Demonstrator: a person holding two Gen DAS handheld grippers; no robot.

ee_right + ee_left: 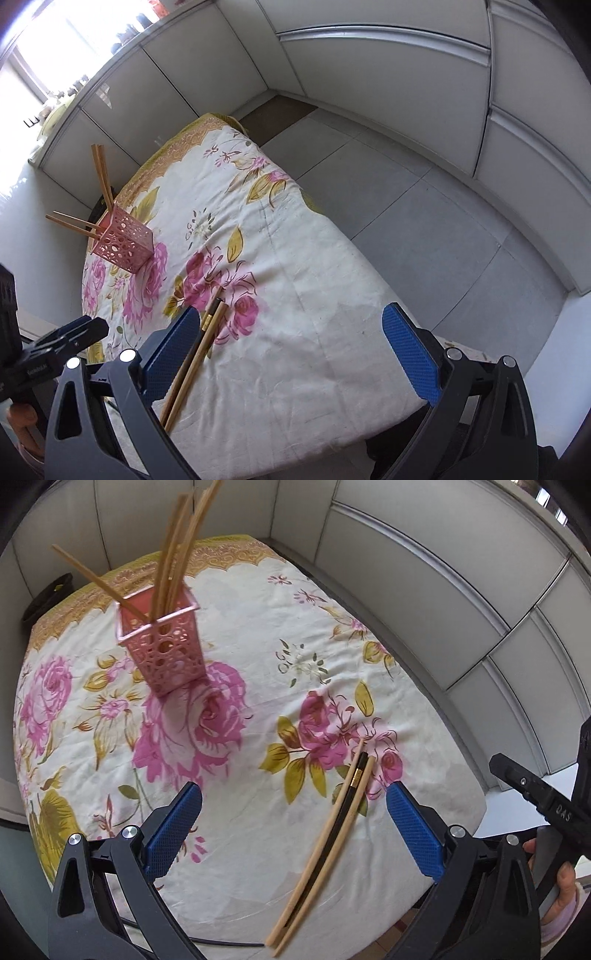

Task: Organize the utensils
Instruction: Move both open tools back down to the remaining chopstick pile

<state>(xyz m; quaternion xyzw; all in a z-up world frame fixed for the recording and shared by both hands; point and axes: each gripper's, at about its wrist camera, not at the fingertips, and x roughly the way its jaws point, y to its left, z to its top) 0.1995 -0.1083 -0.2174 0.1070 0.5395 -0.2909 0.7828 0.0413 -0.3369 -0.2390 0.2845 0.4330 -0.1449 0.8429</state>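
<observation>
We hold both grippers above a table draped in a cream cloth printed with pink roses and olive leaves point(258, 635). The cloth's gold-patterned border runs along the far edge, close to grey panelled walls; in the right wrist view the table's right edge drops to bare grey floor tiles point(424, 229), with open cloth between that edge and the flowers.

Our left gripper point(293, 830) has its blue-padded jaws spread wide, holding nothing. Our right gripper point(299, 354) is likewise spread and empty.

Three loose chopsticks, two pale wooden and one black with a gold band point(332, 834), lie bunched side by side on the cloth near the front edge, between the left gripper's pads and nearer the right-hand one. In the right wrist view the same bundle point(207, 332) lies just beside the left-hand pad.

A pink perforated square plastic holder point(162, 650) stands well apart towards the far-left corner, with several wooden chopsticks point(177, 554) leaning out of its open top
</observation>
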